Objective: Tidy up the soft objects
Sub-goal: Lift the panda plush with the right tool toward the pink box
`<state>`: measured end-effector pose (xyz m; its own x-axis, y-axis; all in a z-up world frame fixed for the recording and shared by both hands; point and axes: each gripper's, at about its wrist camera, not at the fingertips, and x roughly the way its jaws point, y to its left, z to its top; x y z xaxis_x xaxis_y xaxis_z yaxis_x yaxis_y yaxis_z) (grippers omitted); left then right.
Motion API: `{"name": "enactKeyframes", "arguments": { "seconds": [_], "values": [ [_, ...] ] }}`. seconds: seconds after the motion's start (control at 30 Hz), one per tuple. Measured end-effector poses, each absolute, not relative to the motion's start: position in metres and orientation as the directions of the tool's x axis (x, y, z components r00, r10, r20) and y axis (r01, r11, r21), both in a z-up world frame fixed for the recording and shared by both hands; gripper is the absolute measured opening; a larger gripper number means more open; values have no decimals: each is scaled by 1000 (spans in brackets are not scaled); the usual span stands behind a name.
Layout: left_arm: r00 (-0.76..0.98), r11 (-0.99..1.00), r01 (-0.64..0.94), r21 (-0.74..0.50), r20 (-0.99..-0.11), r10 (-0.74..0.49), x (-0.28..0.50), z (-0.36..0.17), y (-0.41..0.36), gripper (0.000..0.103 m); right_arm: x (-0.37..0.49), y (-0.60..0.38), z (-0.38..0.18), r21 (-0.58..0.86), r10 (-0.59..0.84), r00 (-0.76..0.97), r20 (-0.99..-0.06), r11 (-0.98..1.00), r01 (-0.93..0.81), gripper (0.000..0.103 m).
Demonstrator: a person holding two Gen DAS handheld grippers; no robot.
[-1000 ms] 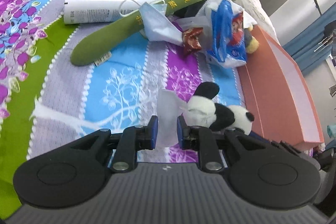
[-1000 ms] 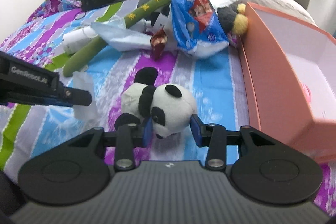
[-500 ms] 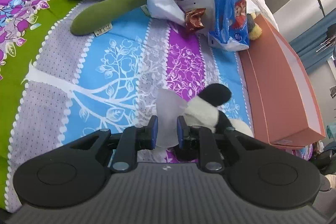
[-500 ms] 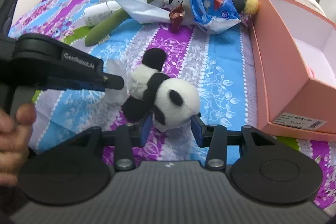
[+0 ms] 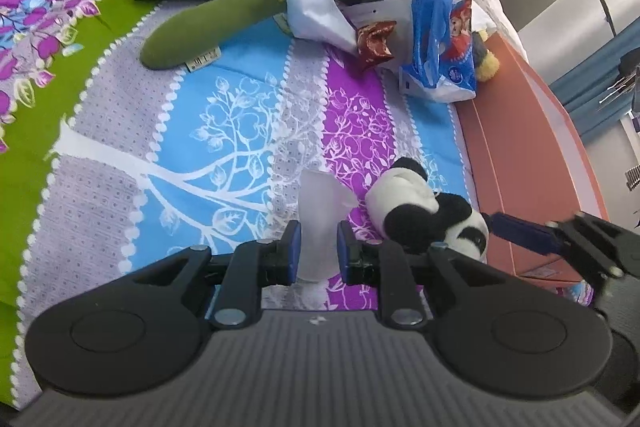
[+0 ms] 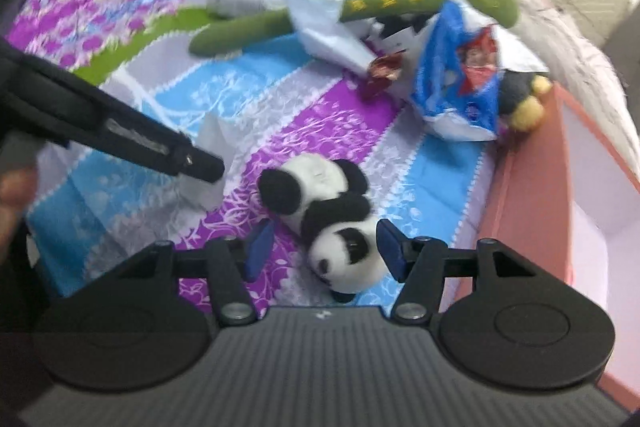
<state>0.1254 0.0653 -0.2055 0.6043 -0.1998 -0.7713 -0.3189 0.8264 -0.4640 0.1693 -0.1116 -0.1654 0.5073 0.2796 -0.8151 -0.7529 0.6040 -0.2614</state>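
Panda [image 6: 324, 215] laid on the bedspread [image 5: 224, 131] beside the box [image 5: 528, 163]
A black-and-white plush, lying on its side; right gripper [image 6: 322, 247] is spread around its head; a translucent bag [image 5: 318, 223] is pinched by left gripper [image 5: 316, 253].

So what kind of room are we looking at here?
Most likely a bedroom: everything lies on a bed with a striped floral bedsheet, soft toys like the black-and-white plush panda are scattered on it, and blue curtains hang at the far side.
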Motion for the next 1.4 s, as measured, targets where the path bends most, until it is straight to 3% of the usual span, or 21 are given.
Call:
{"name": "enactKeyframes", "arguments": {
  "seconds": [0.27,0.47,0.7,1.13,1.3,1.33,1.37,1.4],
  "values": [
    [624,819,-339,-463,-762,-172,115,-199,79,22,178,-100,-190,-422,194,565,-802,485,-766,60],
    [620,822,-342,-455,-767,-167,115,-199,79,22,186,-104,-195,-390,200,561,-803,536,-749,61],
    [622,833,-324,-448,-765,-170,117,-193,72,22,197,-122,-179,-251,248,545,-801,687,-682,54],
    [627,871,-239,-430,-753,-200,126,-163,52,22,180,-149,-134,-14,355,548,-757,830,-558,51],
    [640,894,-183,-408,-740,-207,131,-142,41,23,181,-159,-113,39,383,566,-730,851,-524,39],
    [644,897,-174,-406,-736,-208,133,-137,39,23,182,-160,-111,23,371,580,-725,855,-518,35],
    [649,900,-167,-403,-732,-208,134,-133,37,23,183,-160,-110,0,356,595,-721,858,-513,21],
    [652,903,-161,-399,-730,-206,136,-130,35,23,186,-161,-112,-8,347,599,-722,861,-509,21]
  ]
}}
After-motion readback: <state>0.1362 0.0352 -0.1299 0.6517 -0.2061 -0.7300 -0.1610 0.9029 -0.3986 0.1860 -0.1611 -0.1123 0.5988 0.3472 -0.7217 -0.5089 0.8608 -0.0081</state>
